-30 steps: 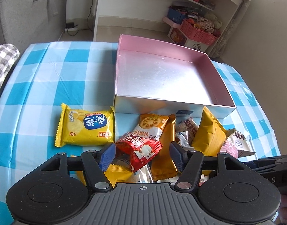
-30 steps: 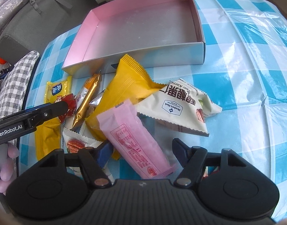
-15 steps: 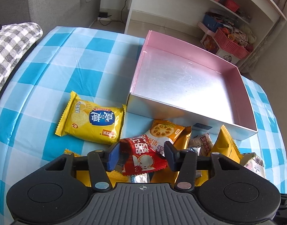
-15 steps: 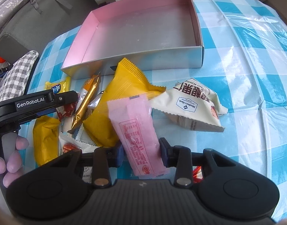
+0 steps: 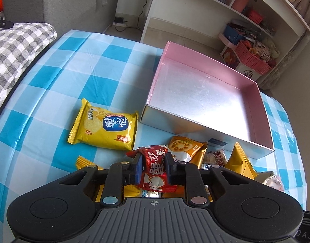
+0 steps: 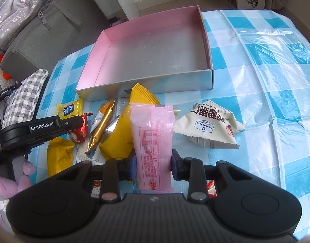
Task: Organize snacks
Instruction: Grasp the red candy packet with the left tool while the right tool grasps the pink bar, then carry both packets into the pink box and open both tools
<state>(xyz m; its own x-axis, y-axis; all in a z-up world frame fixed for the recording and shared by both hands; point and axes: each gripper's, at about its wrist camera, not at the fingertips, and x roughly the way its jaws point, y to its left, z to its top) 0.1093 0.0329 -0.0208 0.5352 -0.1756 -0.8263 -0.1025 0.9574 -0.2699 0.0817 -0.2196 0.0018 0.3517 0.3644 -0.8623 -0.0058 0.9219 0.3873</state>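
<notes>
Crowding box (image 6: 146,85) front: yellow packet (image 6: 143,95), white packet (image 6: 211,127), gold bar (image 6: 103,124).

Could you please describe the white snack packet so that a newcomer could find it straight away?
Start at the pink-lined box on the checked tablecloth. Before its right corner lies the white snack packet, right of the pink packet. Only it is cream-white with blue lettering.
</notes>
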